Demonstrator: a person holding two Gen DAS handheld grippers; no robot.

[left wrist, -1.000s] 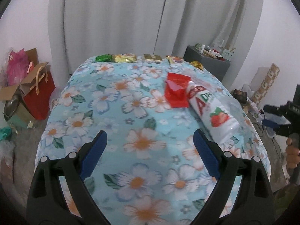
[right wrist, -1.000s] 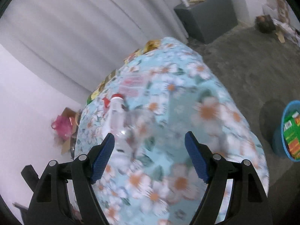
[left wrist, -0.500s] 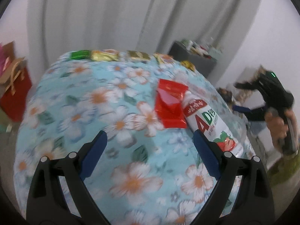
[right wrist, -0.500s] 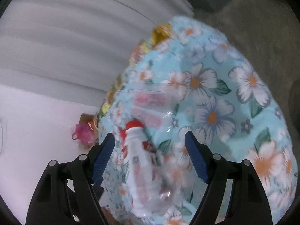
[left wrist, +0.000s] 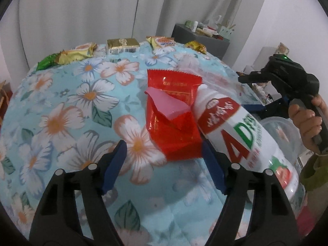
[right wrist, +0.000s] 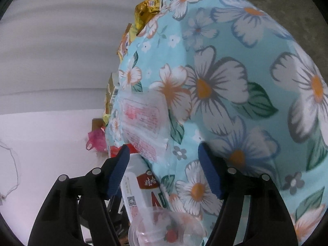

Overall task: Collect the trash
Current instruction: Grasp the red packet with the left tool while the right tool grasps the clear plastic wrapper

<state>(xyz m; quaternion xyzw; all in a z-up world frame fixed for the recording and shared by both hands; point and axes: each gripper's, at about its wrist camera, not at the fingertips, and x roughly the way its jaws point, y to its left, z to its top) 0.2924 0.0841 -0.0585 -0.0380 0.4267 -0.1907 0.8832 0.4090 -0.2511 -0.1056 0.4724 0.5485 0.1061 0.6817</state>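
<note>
left wrist: bare tablecloth (left wrist: 61, 106) beside red wrapper (left wrist: 174, 123)

The cloth (left wrist: 67, 110) on the counter is light blue with white, orange-centred flowers and green leaves. The wrapper (left wrist: 174, 114) is glossy red. The bottle (left wrist: 242, 131) is white with a red, green-lettered label and a strawberry. Far-edge packets (left wrist: 123, 44) are gold and green.

Floral tablecloth (left wrist: 67, 94), pale curtains (left wrist: 86, 10), cluttered grey cabinet (left wrist: 202, 39) by the wall.
</note>
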